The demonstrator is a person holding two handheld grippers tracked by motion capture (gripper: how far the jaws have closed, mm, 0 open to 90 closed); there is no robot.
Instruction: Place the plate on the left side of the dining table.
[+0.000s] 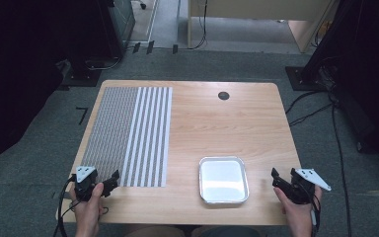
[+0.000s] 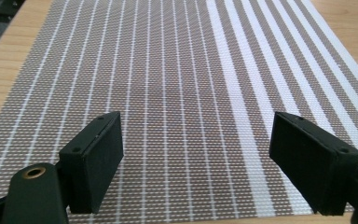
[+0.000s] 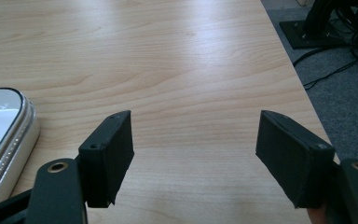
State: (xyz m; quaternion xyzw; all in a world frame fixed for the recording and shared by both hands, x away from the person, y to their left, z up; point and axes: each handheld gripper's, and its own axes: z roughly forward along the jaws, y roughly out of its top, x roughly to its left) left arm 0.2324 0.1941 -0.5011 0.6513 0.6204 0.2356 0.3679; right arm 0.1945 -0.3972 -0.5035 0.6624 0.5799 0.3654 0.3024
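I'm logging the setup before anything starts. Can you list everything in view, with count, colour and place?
table: one, light wood, centre.
placemat: one, grey-and-white striped, flat on the table's left part.
tray: one, silver, empty, near edge right of centre.
grommet: one, black, far edge.
cables: several, black, on the grey floor at right.
left gripper: one, black, open, over the placemat's near edge.
right gripper: one, black, open, right of the tray.
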